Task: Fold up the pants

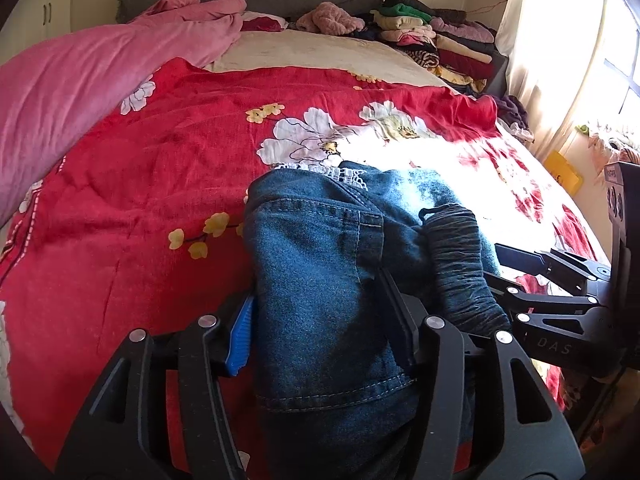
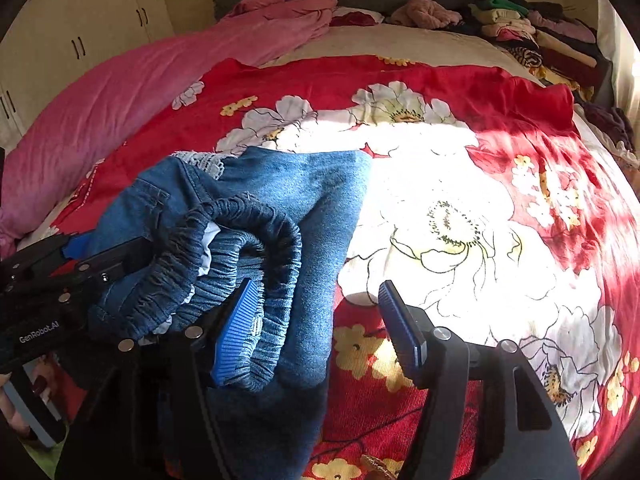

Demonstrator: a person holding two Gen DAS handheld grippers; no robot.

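A bed point(image 1: 140, 184) under a red floral cover fills the room, with folded clothes point(image 1: 440, 40) stacked at its far right. Folded blue jeans point(image 1: 320, 280) lie near the front. The left gripper point(image 1: 324, 320) straddles them half open, pads seemingly loose. The right gripper point(image 2: 316, 320) gapes wide beside the elastic waistband point(image 2: 240, 248), holding nothing.

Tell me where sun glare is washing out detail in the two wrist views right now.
Left wrist view: the red floral bedspread blows out white just beyond the blue denim pants, by the curtained window. Right wrist view: a large sunlit patch whitens the bedspread right of the pants; their elastic waistband stays readable.
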